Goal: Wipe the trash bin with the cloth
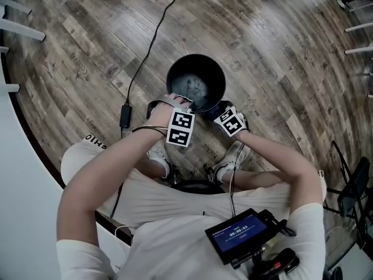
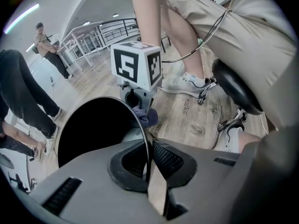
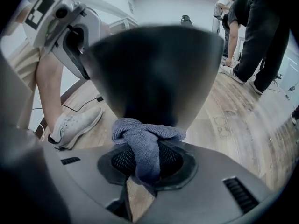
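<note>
Head view: the trash bin (image 1: 196, 81) stands on the floor (image 1: 280, 57). Left gripper view: my left gripper (image 2: 148, 169) pinches its rim tight. Right gripper view: my right gripper (image 3: 144, 171) squeezes the cloth (image 3: 145, 141) beside the bin's wall. I'd rub slowly and hold the bin still.

1. Bin (image 3: 154, 69): black inside and out
2. Cloth (image 3: 145, 148): plain greyish blue
3. Floor (image 1: 280, 45): brown wood-grain planks, streaked light and dark
4. Left gripper (image 2: 148, 171) and right gripper (image 3: 140, 174): grey shells, with black mesh-patterned pads at the jaws
5. Marker cubes (image 1: 180, 127): white with black square patterns
6. Shoe (image 3: 74, 125): white; trousers (image 1: 169, 200): beige; cable (image 1: 145, 51): black
</note>
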Tool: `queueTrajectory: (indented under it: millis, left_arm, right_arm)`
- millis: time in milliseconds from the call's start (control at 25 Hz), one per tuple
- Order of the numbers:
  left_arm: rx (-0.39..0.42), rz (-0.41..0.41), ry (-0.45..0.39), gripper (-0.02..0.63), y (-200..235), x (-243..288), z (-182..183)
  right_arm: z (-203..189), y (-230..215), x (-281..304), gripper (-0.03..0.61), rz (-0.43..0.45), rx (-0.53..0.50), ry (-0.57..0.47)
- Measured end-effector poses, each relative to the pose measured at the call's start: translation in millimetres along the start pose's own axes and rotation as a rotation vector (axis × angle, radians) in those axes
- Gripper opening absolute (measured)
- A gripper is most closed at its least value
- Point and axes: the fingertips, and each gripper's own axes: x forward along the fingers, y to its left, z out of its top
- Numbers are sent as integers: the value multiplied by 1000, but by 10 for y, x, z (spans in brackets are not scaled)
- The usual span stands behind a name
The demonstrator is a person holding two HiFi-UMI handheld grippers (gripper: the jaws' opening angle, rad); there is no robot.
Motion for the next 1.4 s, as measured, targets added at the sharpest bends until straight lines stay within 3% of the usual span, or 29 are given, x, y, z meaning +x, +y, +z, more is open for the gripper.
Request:
queueTrajectory:
  millis: [360,640,800,920,1000,1200,1320,1400]
  left_arm:
    - [8,6,0,41,0,0,1]
    - [4,19,3,43,20,-1,-12]
    - [30,12,-10,43,1,-10,-10]
    - [27,1,-20,137,32,-65,-68]
    - [25,-2,-5,153,77,-104,-160]
    - [95,-43,62,155,19,-109,-406]
    - [172,-23,103,153,-5,-50,-482]
    - [202,-2,124,106,8,-23,-484]
  right_arm:
    - [-464,-195,748,104,-60,-81,87]
    - [-617,-256,984,104,-34,-47,99]
    - [-540,-135,734,104,-11,-36,135]
    - [-379,26,420,104,13,-23,96]
    - [-266,145,140,104,33,-2,81]
    - [93,335,-571,104,46,37,17]
    - [290,409,-920,104,34,36,-25]
    - [418,458,-1093,104,29,24,-51]
